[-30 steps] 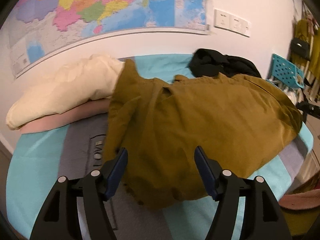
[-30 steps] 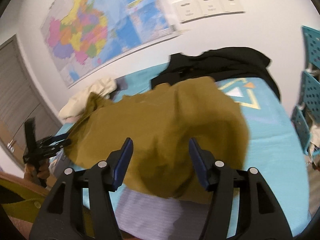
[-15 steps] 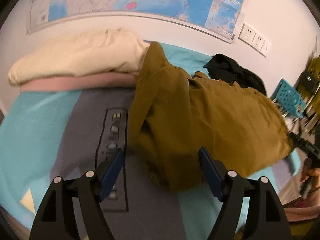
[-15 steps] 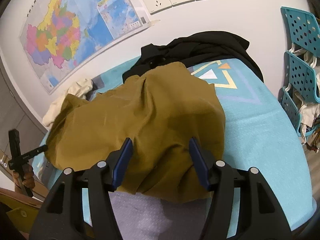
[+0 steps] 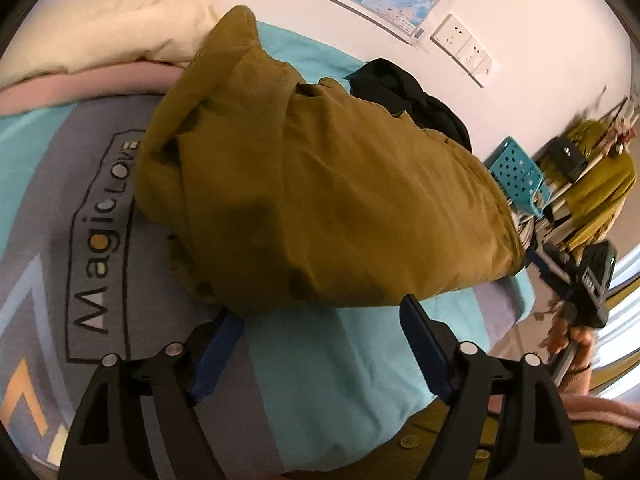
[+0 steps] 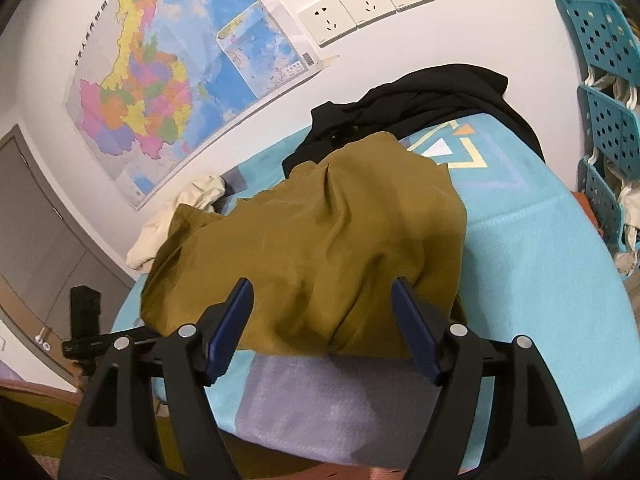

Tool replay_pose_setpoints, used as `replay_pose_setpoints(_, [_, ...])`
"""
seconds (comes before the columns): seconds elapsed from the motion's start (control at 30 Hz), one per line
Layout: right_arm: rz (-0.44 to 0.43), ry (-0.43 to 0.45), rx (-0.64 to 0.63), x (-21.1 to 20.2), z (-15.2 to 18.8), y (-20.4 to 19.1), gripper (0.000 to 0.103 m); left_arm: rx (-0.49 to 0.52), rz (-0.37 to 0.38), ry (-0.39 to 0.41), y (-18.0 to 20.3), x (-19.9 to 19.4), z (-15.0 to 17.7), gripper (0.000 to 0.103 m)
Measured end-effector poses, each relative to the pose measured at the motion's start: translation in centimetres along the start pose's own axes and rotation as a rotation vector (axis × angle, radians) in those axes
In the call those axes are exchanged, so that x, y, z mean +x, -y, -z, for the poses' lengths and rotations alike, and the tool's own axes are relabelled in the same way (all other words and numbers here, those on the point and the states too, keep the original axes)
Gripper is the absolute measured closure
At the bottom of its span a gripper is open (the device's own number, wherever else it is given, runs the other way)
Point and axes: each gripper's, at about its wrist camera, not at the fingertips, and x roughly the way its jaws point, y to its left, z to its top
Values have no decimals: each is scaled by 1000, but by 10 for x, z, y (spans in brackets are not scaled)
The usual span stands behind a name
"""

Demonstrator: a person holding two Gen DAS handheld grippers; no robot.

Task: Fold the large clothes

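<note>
left tongs (image 5: 320, 320): spread wide, nothing between them, sitting right at the near hem of the olive garment (image 5: 320, 184), with one blue fingertip tucked just under the bunched corner on the left.

right tongs (image 6: 322, 304): also wide apart and empty, hanging just short of the near edge of the same garment, which fills the space ahead of them.

olive garment: big mustard-olive piece lying in a rumpled heap across the bed (image 6: 540, 280), ahead of both tongs. The far end climbs onto the cream bedding (image 5: 120, 20), and the black clothing (image 6: 420, 96) is beyond it against the wall.

step in hand: looks like the lining-up bit before a grab. Each pair of tongs is parked at its own end of the near edge, and no fold is visible yet, just a lump.

next move: probably each needs to close on one layer of the hem or a corner, then lift and pull apart to spread it flat. Finding a true edge is the tricky part, since the near edge is rolled under and bunched.

other stuff: map (image 6: 168, 80) on the wall, teal crates (image 6: 604, 92) off to the right of the right tongs.
</note>
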Motion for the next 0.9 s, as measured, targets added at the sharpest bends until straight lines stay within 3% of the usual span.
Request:
replay_pose_setpoints(0.23, [-39, -16, 66, -12, 14, 7, 30, -41, 53, -32, -2, 0, 1, 26])
replay_pose_setpoints(0.4, [-54, -79, 139, -14, 31, 18, 27, -19, 125, -79, 5, 5, 8, 26])
replay_pose_setpoints(0.63, [-101, -120, 178, 9, 39, 19, 27, -124, 169, -14, -4, 18, -10, 21])
replay_pose_setpoints(0.7, [-87, -130, 163, 17, 38, 16, 27, -146, 201, 55, -6, 22, -16, 15])
replay_pose_setpoints(0.9, [-41, -132, 147, 31, 33, 10, 28, -201, 118, 126, 3, 26, -28, 17])
